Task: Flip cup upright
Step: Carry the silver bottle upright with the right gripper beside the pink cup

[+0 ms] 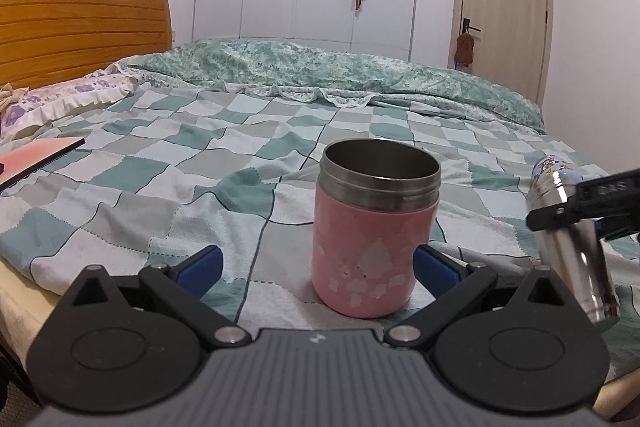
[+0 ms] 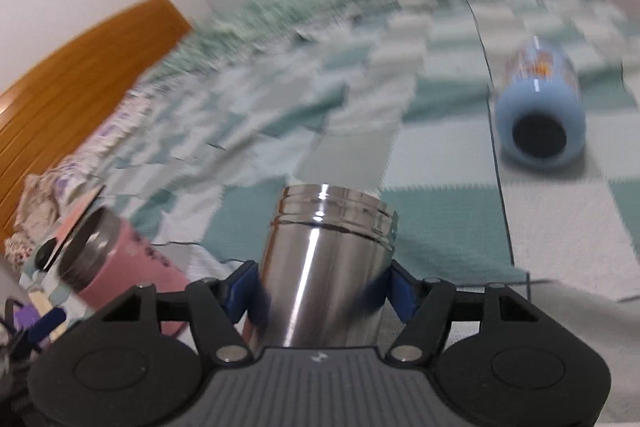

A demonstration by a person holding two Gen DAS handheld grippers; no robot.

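A pink cup (image 1: 370,251) with a steel rim stands upright on the checked bedspread, mouth up. My left gripper (image 1: 316,267) is open, its blue pads on either side of the cup and apart from it. My right gripper (image 2: 320,287) is shut on a shiny steel cup (image 2: 320,267) and holds it tilted above the bed; that cup shows at the right of the left wrist view (image 1: 568,239). The pink cup also shows at the lower left of the right wrist view (image 2: 120,263). A blue printed cup (image 2: 540,107) lies on its side.
The bed is covered by a green and white checked bedspread (image 1: 200,167), with a rolled green quilt (image 1: 320,67) at the back, a flowered pillow (image 1: 60,99) and a wooden headboard (image 1: 80,27) at left. A pink flat book (image 1: 36,159) lies at far left.
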